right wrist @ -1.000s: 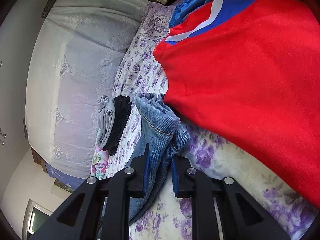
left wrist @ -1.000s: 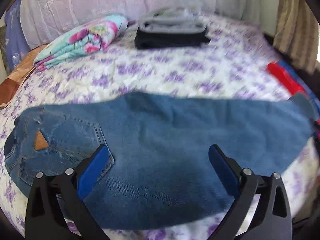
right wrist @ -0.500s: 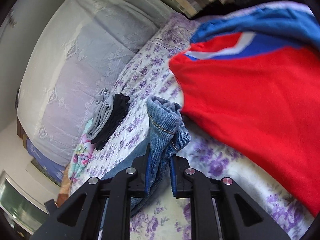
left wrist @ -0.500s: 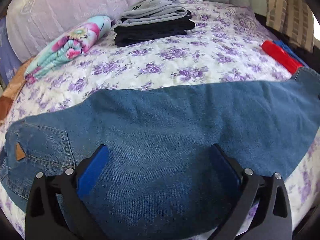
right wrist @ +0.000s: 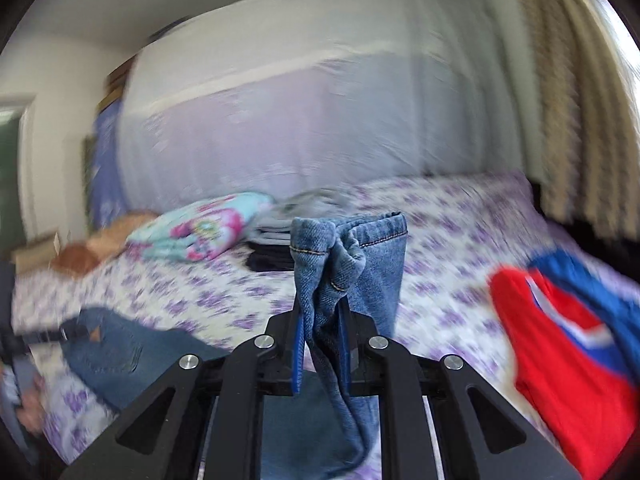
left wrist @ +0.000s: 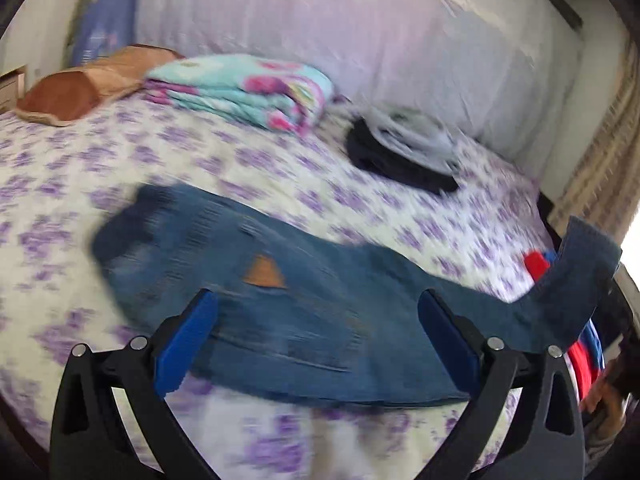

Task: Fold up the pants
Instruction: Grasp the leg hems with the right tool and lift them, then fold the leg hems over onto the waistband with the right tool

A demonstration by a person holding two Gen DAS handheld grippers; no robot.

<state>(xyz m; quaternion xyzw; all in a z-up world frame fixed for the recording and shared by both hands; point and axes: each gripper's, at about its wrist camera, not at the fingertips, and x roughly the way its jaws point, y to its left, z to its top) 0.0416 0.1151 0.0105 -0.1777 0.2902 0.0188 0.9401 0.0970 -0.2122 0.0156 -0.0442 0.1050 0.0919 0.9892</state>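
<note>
Left wrist: I look down across the bed (left wrist: 248, 160), close.
Right wrist: near level, facing the headboard (right wrist: 320, 128).
Shared: jeans (left wrist: 304, 312), folded blanket (left wrist: 244, 88).

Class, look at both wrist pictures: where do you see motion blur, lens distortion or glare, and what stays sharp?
Left wrist view: the floral bedspread and jeans are smeared; the left gripper stays crisp; fisheye bends the bed; glare at the right edge. Right wrist view: the background and red garment are blurred; the right gripper and clamped jeans hem stay sharp.
</note>
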